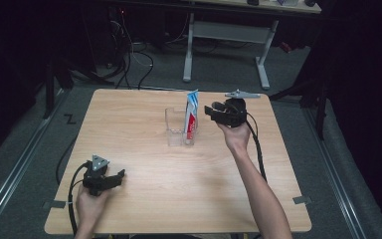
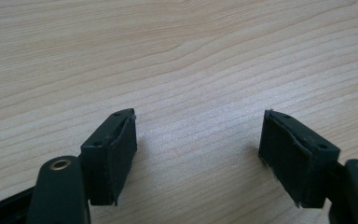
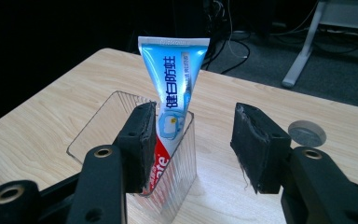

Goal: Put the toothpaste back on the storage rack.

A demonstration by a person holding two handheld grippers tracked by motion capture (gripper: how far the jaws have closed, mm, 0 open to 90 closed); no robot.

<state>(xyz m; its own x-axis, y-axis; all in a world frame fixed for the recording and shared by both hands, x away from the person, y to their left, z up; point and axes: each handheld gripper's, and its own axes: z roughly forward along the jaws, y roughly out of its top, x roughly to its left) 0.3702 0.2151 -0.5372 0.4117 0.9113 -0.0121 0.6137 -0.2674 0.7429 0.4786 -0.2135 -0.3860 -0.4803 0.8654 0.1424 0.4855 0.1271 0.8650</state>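
A blue, white and red toothpaste tube (image 1: 192, 113) stands cap down in a clear plastic cup (image 1: 176, 130) near the middle of the table. It leans against the cup's right wall (image 3: 177, 158). My right gripper (image 1: 212, 108) hovers just right of the tube, jaws open and apart from it; in the right gripper view the tube (image 3: 173, 84) rises behind the left jaw and nothing lies between the right gripper (image 3: 193, 140) pads. My left gripper (image 1: 120, 175) rests on the table at the front left, open and empty; its left gripper (image 2: 198, 140) jaws frame bare wood.
The wooden table (image 1: 144, 169) has a round grey cable cap (image 3: 307, 133) in its top. Beyond the far edge are a white desk frame (image 1: 226, 45) and floor cables (image 1: 129, 59).
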